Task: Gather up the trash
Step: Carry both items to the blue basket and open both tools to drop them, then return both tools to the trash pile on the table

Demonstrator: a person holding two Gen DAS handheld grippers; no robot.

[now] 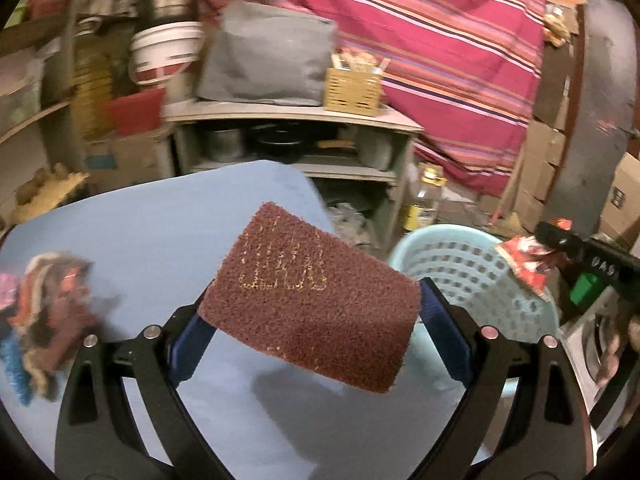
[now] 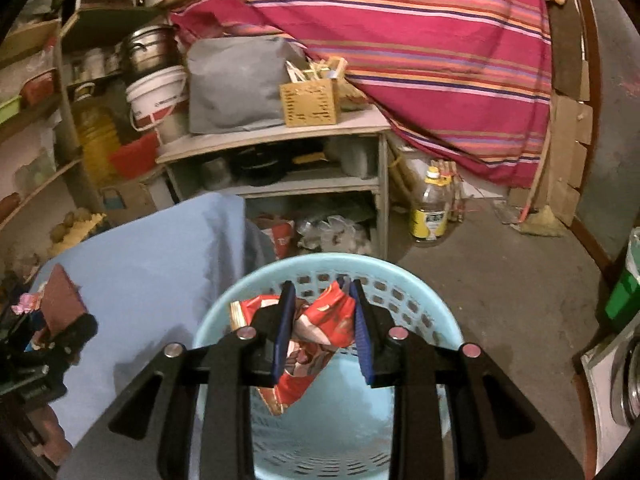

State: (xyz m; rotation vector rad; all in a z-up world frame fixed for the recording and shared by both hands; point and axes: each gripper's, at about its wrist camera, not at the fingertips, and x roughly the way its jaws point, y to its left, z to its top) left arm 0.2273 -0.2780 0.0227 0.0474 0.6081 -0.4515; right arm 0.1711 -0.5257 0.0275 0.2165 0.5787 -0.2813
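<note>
My left gripper (image 1: 316, 316) is shut on a maroon scouring pad (image 1: 308, 300), held tilted above the blue table (image 1: 140, 232). Just right of it stands the light blue perforated basket (image 1: 460, 264). My right gripper (image 2: 322, 328) is shut on a crumpled red snack wrapper (image 2: 316, 344) and hangs over the mouth of the light blue basket (image 2: 404, 280). In the left wrist view the right gripper (image 1: 560, 240) shows at the right edge with the red wrapper (image 1: 524, 260) over the basket's far rim. In the right wrist view the pad (image 2: 60, 300) shows at the left over the blue table (image 2: 160, 264).
A heap of mixed scraps (image 1: 48, 304) lies on the table's left side. Behind stand a grey shelf unit (image 2: 280, 160) with pots, a striped red cloth (image 2: 400, 60), a yellow-labelled bottle (image 2: 430, 212) on the concrete floor, and cardboard (image 1: 540, 160) at the right.
</note>
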